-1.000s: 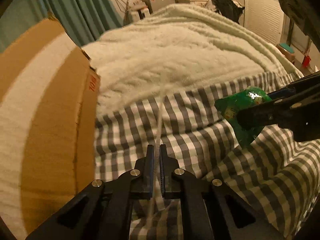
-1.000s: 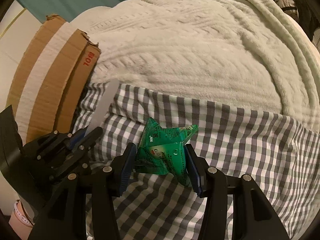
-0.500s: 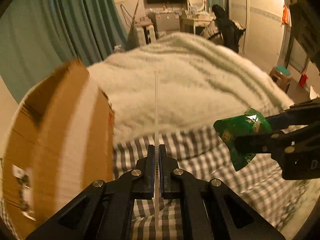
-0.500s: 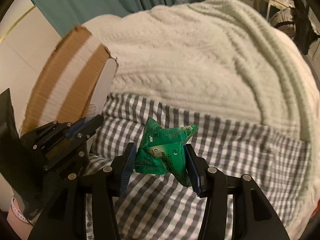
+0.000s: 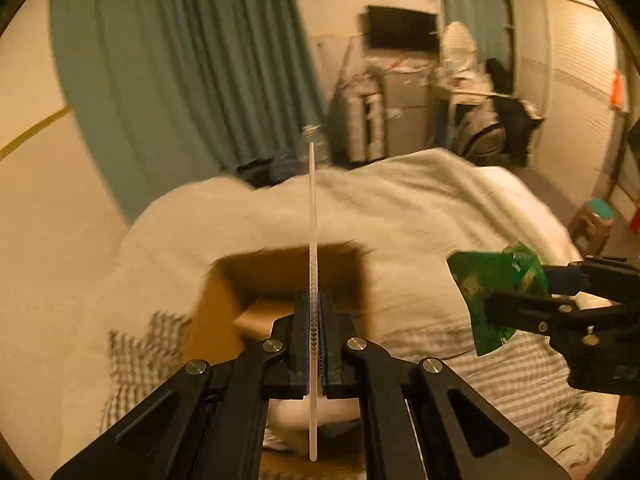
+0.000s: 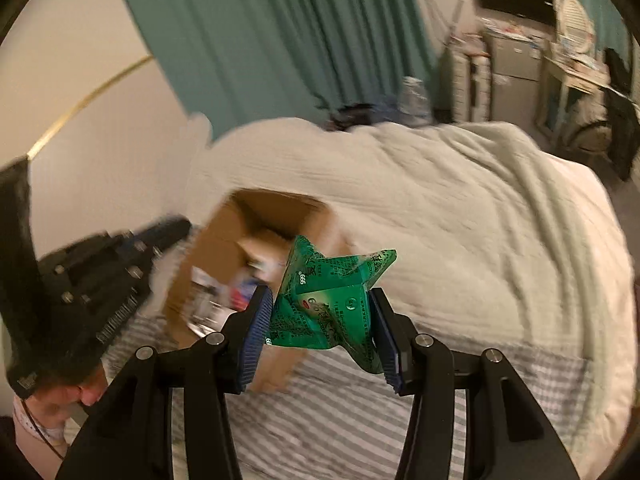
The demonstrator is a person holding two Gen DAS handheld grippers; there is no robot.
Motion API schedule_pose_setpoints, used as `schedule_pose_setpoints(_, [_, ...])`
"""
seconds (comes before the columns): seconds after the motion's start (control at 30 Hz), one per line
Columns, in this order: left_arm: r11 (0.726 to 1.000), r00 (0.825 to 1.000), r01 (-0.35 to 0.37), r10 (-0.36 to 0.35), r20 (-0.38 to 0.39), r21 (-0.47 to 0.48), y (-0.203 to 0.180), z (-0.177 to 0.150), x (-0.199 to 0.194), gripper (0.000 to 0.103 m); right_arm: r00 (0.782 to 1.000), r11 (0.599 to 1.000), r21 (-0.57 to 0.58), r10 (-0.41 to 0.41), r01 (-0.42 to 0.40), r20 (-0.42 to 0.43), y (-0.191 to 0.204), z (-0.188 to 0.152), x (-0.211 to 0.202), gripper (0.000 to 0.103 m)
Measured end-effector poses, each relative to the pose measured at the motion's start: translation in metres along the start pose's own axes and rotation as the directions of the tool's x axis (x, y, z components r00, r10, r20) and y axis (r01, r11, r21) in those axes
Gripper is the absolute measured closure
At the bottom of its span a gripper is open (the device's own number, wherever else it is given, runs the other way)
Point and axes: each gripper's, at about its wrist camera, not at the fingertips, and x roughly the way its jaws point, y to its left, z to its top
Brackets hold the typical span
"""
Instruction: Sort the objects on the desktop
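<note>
Two grippers are in the air above a bed, each with something between its jaws. In the left wrist view the left gripper (image 5: 314, 312) has its jaws pressed together on a thin white comb (image 5: 312, 240) seen edge-on — its fine teeth sit between the blue pads and its long spine sticks straight out ahead. Below and beyond the fingers lies an open cardboard box (image 5: 216, 304), blurred, resting on a grey-and-white checked sheet (image 5: 136, 356) with a cream knitted blanket (image 5: 420, 208) behind it.

The right gripper (image 6: 322, 320) is clamped on a crumpled green snack packet (image 6: 328, 300) — the blue ribbed pads press its two sides, and its puffed corners jut up past the fingertips. From this camera the box opening sits just behind and left of the packet, with some packaged items showing inside; what they are is too blurred to tell. Teal curtains (image 6: 280, 40) hang behind the bed, and a dark television (image 5: 402, 32) is on the far wall.
</note>
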Motion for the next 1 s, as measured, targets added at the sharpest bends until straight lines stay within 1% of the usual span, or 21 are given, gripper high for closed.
schedule_pose_setpoints(0.07, [0.997, 1.0, 0.007, -0.008, -0.006, -0.072, 0.026, -0.013, 0.015, 0.1, 0.999, 0.999, 0.004, 0.05, -0.05, -0.009, 0.025, 0.004, 0.022, 0.055])
schedule_pose_setpoints(0.1, [0.993, 0.999, 0.025, -0.028, -0.017, -0.116, 0.039, -0.021, 0.026, 0.1, 0.997, 0.997, 0.011, 0.076, -0.076, -0.014, 0.035, 0.004, 0.035, 0.054])
schedule_pose_setpoints(0.13, [0.986, 0.999, 0.036, -0.04, -0.023, -0.162, 0.053, -0.031, 0.038, 0.1, 0.996, 0.996, 0.017, 0.091, -0.091, -0.018, 0.043, 0.003, 0.047, 0.053])
schedule_pose_setpoints(0.2, [0.978, 0.998, 0.032, -0.041, -0.038, -0.205, 0.07, -0.046, 0.057, 0.099, 0.994, 0.994, 0.027, 0.106, -0.105, -0.016, 0.055, 0.002, 0.071, 0.052])
schedule_pose_setpoints(0.23, [0.976, 0.998, 0.032, -0.043, -0.044, -0.214, 0.074, -0.051, 0.063, 0.097, 0.993, 0.993, 0.024, 0.116, -0.116, -0.011, 0.058, 0.001, 0.081, 0.045])
schedule_pose_setpoints(0.27, [0.974, 0.997, 0.039, -0.052, -0.052, -0.223, 0.078, -0.057, 0.066, 0.093, 0.991, 0.991, 0.012, 0.135, -0.135, -0.001, 0.06, 0.0, 0.088, 0.038])
schedule_pose_setpoints(0.3, [0.971, 0.996, 0.05, -0.065, -0.057, -0.235, 0.083, -0.063, 0.067, 0.076, 0.991, 0.992, -0.002, 0.128, -0.128, 0.023, 0.06, 0.0, 0.093, 0.02])
schedule_pose_setpoints(0.33, [0.967, 0.995, 0.057, -0.075, -0.065, -0.246, 0.085, -0.066, 0.069, 0.058, 0.993, 0.994, -0.01, 0.105, -0.105, 0.048, 0.059, -0.002, 0.093, 0.01])
schedule_pose_setpoints(0.37, [0.966, 0.995, 0.046, -0.067, -0.075, -0.256, 0.085, -0.069, 0.067, 0.016, 0.994, 0.997, -0.015, 0.081, -0.08, 0.075, 0.056, -0.005, 0.093, 0.01])
schedule_pose_setpoints(0.4, [0.965, 0.997, 0.006, -0.026, -0.071, -0.263, 0.084, -0.071, 0.064, 0.0, 0.994, 0.998, -0.016, 0.068, -0.067, 0.084, 0.052, -0.006, 0.092, 0.01])
schedule_pose_setpoints(0.43, [0.964, 0.999, -0.026, 0.016, -0.037, -0.266, 0.08, -0.07, 0.056, 0.0, 0.995, 0.998, -0.009, 0.059, -0.058, 0.079, 0.049, -0.007, 0.091, 0.01])
schedule_pose_setpoints(0.5, [0.961, 0.997, -0.047, 0.062, 0.045, -0.271, 0.073, -0.069, 0.038, 0.0, 0.996, 0.999, 0.033, 0.037, -0.04, 0.079, 0.035, -0.012, 0.081, 0.01])
schedule_pose_setpoints(0.53, [0.959, 0.995, -0.049, 0.07, 0.065, -0.28, 0.068, -0.068, 0.028, 0.0, 0.995, 0.998, 0.057, 0.033, -0.038, 0.092, 0.031, -0.013, 0.074, 0.01])
schedule_pose_setpoints(0.63, [0.95, 0.99, -0.044, 0.083, 0.114, -0.31, 0.05, -0.062, -0.005, 0.0, 0.99, 0.993, 0.115, 0.013, -0.029, 0.138, 0.009, -0.023, 0.04, 0.003])
schedule_pose_setpoints(0.67, [0.944, 0.986, -0.048, 0.096, 0.133, -0.325, 0.044, -0.062, -0.017, 0.0, 0.988, 0.994, 0.112, -0.005, -0.012, 0.154, 0.003, -0.027, 0.026, 0.002])
schedule_pose_setpoints(0.73, [0.938, 0.976, -0.018, 0.091, 0.196, -0.345, 0.027, -0.065, -0.042, 0.0, 0.979, 0.996, 0.08, -0.052, 0.036, 0.199, -0.005, -0.036, -0.006, 0.0])
schedule_pose_setpoints(0.77, [0.945, 0.97, -0.012, 0.09, 0.224, -0.327, 0.016, -0.068, -0.054, 0.0, 0.97, 0.996, 0.062, -0.081, 0.068, 0.229, -0.01, -0.042, -0.024, 0.0])
schedule_pose_setpoints(0.83, [0.955, 0.961, -0.046, 0.122, 0.246, -0.293, -0.001, -0.075, -0.07, 0.0, 0.948, 0.991, 0.018, -0.132, 0.132, 0.289, -0.018, -0.057, -0.058, 0.0])
schedule_pose_setpoints(0.9, [0.956, 0.946, -0.076, 0.159, 0.283, -0.284, -0.019, -0.09, -0.083, 0.0, 0.925, 0.977, -0.01, -0.197, 0.212, 0.325, -0.023, -0.075, -0.075, 0.0])
schedule_pose_setpoints(0.93, [0.955, 0.942, -0.08, 0.166, 0.292, -0.286, -0.025, -0.102, -0.086, 0.0, 0.915, 0.969, -0.023, -0.222, 0.244, 0.336, -0.024, -0.086, -0.079, 0.0])
schedule_pose_setpoints(1.0, [0.947, 0.945, -0.096, 0.183, 0.271, -0.306, -0.035, -0.126, -0.082, 0.0, 0.894, 0.953, -0.023, -0.276, 0.303, 0.352, -0.028, -0.114, -0.079, 0.0])
